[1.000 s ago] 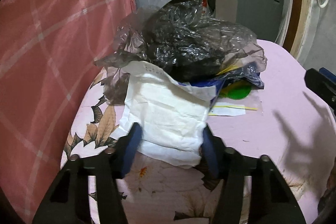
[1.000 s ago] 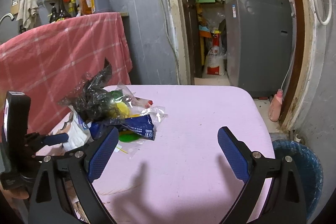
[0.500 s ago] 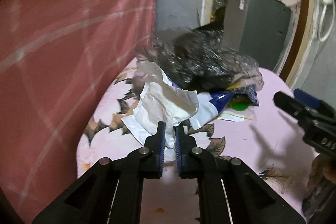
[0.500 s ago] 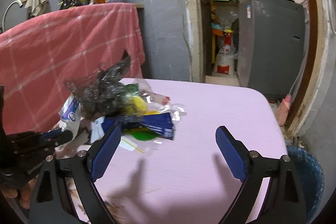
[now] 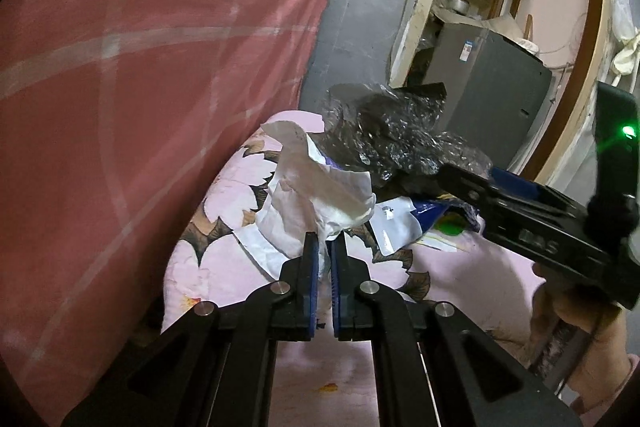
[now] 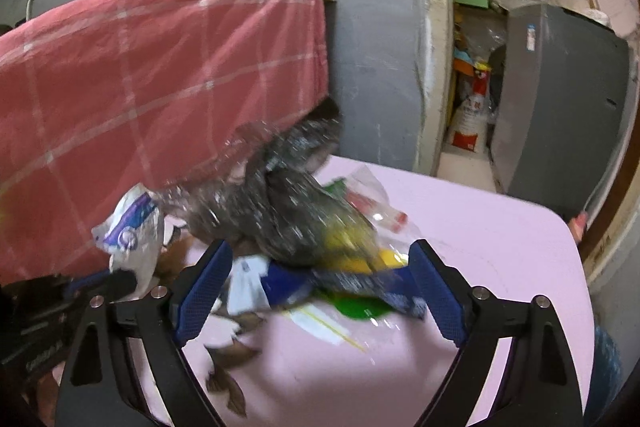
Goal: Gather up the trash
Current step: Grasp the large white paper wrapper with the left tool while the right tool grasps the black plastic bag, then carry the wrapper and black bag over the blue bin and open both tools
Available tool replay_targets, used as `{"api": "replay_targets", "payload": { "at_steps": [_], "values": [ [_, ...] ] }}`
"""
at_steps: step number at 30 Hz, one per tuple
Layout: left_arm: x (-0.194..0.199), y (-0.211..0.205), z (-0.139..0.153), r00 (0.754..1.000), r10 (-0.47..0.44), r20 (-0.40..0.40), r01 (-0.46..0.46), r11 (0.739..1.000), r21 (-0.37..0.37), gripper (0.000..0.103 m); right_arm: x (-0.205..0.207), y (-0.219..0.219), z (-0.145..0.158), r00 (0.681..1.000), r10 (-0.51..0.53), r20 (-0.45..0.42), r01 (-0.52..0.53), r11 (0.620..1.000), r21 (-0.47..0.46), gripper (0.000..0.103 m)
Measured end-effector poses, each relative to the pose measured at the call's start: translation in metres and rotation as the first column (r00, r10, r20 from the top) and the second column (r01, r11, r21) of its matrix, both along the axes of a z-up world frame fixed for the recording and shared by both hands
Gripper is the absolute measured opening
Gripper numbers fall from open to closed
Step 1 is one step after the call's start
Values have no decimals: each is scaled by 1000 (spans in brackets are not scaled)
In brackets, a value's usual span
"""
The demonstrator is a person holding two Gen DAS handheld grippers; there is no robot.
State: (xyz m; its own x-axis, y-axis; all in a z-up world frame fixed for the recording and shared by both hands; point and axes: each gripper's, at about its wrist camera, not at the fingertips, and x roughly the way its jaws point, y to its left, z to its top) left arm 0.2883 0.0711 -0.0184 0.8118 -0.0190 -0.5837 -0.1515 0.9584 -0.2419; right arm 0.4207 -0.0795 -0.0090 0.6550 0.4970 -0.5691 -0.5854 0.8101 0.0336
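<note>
The left tool [image 5: 325,247] is clamped on the near edge of a crumpled white paper wrapper [image 5: 316,199], which lies at the left end of a trash pile on the pink flowered tabletop [image 5: 208,267]. A crinkled dark plastic bag [image 6: 288,211] tops the pile over a blue foil packet [image 6: 360,285]. The right tool [image 6: 316,289] has just been narrowing its jaws, which stand wide apart on either side of the blue foil packet without pressing it.
</note>
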Motion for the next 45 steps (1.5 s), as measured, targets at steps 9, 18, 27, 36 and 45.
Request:
{"api": "replay_targets", "payload": {
  "at_steps": [9,18,27,36,45],
  "values": [
    [-9,2,3,1000,-14,27,14,1000,-1,3,12,5,-7,999,-20,-30,20,1000,1,28],
    [-14,1,4,997,-28,74,28,1000,-2,2,-10,-3,-2,1000,-9,18,8,999,50,4],
    [-11,5,6,994,-52,91,55,998,-23,2,-25,-16,14,992,-74,99,66,994,86,2],
    [-22,-5,14,989,-86,124,89,996,-18,2,-39,-35,34,977,-143,156,126,986,113,2],
    [-28,-26,26,977,-146,157,147,989,6,2,-49,-61,49,960,-211,184,190,973,128,2]
  ]
}}
